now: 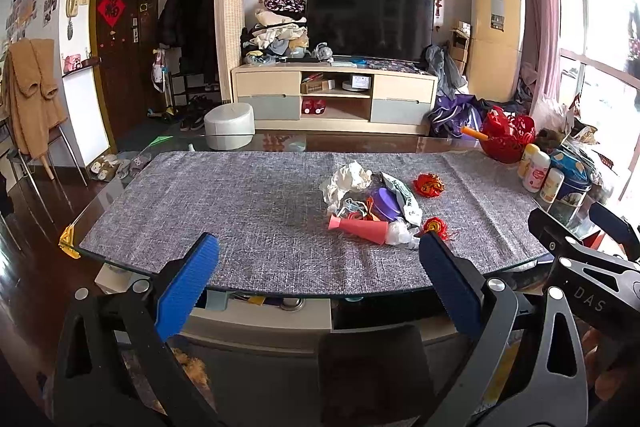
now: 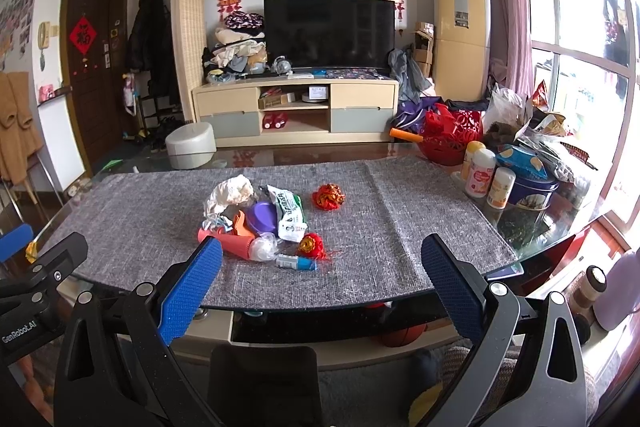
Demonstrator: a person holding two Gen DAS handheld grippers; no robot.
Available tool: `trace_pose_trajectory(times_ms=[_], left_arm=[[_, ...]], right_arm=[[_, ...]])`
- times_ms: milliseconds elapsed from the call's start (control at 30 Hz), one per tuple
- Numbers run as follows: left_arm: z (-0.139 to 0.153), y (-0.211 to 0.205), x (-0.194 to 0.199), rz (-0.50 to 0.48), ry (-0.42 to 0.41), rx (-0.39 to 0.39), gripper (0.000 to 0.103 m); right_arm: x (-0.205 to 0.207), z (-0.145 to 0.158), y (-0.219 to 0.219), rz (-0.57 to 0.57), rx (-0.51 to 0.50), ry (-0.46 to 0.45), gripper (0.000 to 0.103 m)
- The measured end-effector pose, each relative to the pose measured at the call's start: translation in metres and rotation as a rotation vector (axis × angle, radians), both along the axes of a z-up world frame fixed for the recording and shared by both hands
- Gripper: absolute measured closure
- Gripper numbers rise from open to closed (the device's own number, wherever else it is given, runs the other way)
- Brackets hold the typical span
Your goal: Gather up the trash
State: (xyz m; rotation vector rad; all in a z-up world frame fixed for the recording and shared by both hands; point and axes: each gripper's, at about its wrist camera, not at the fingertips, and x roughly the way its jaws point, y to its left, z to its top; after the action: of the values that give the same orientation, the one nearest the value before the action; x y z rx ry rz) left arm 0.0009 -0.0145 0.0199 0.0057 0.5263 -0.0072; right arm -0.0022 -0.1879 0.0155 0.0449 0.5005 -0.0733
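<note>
Both grippers stood wide open and empty, the left gripper [image 1: 318, 267] and the right gripper [image 2: 322, 269] low in their frames, short of the table's [image 2: 280, 301] near edge. The trash pile [image 2: 256, 223] lay on the grey cloth [image 1: 240, 211] at mid-frame: crumpled paper [image 2: 232, 193], a white wrapper [image 2: 290, 213], a pink cone [image 2: 228, 243], a small tube [image 2: 296, 262]. Best, I judged, to start with the tube nearest the edge, closing squarely across it and avoiding the red ornament [image 2: 312, 245] beside it.
</note>
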Motion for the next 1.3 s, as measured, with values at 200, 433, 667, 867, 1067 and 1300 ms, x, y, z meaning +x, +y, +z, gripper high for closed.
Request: trace_pose_trajectory(times_ms=[200, 433, 667, 867, 1067, 1300], left_arm=[[0.003, 0.015, -0.004, 0.002, -0.001, -0.01, 0.008], [0.005, 0.014, -0.004, 0.001, -0.004, -0.01, 0.008], [0.008, 0.014, -0.006, 0.002, -0.008, -0.011, 0.008], [0.008, 0.014, -0.007, 0.002, -0.009, -0.013, 0.008], [0.008, 0.014, -0.007, 0.002, -0.01, -0.012, 0.008], [0.007, 0.014, -0.007, 0.002, -0.011, -0.014, 0.008]], right_arm=[[0.0, 0.0, 0.0, -0.001, 0.001, 0.001, 0.003], [-0.001, -0.003, 0.0, -0.002, 0.004, -0.002, 0.003], [-0.002, -0.003, -0.001, -0.001, 0.004, -0.003, 0.003], [-0.001, -0.003, -0.001, 0.0, 0.005, -0.001, 0.003], [-0.001, -0.003, -0.001, -0.001, 0.006, -0.002, 0.003], [-0.001, -0.003, -0.001, -0.004, 0.007, -0.005, 0.003]])
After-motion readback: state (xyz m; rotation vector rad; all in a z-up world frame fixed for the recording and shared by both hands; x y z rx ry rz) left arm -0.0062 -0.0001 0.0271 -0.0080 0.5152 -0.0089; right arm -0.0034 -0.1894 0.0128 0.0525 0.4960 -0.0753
